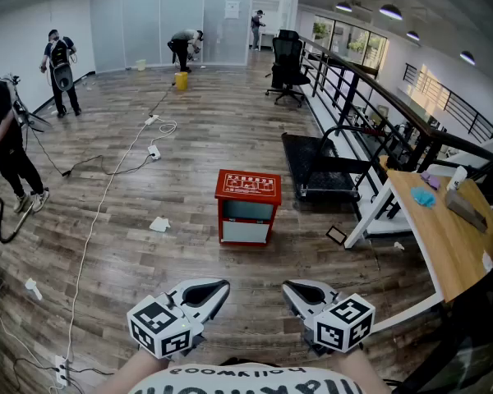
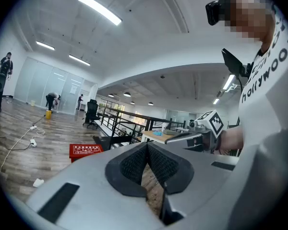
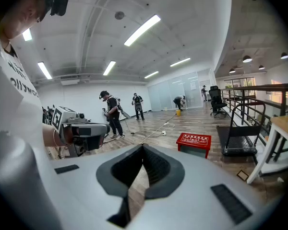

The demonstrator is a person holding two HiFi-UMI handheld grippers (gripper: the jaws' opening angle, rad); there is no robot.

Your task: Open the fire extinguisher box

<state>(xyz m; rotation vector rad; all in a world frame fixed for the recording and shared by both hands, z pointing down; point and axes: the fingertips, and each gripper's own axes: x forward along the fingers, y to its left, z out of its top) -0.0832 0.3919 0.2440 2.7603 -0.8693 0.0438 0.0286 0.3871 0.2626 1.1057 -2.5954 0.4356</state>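
The fire extinguisher box point(image 1: 247, 208) is a red cabinet with a pale front panel, standing on the wood floor about a step ahead of me, its door closed. It also shows small in the left gripper view point(image 2: 85, 150) and in the right gripper view point(image 3: 194, 141). My left gripper point(image 1: 222, 286) is held low near my body, left of the box line, shut with nothing in it. My right gripper point(image 1: 289, 287) mirrors it on the right, shut and empty too. Both point toward the box and are well short of it.
A wooden desk point(image 1: 444, 228) stands at the right, with a treadmill point(image 1: 320, 171) and a black railing point(image 1: 370, 97) behind it. A white cable point(image 1: 107, 187) runs across the floor on the left. A paper scrap point(image 1: 159, 225) lies left of the box. Several people stand far off.
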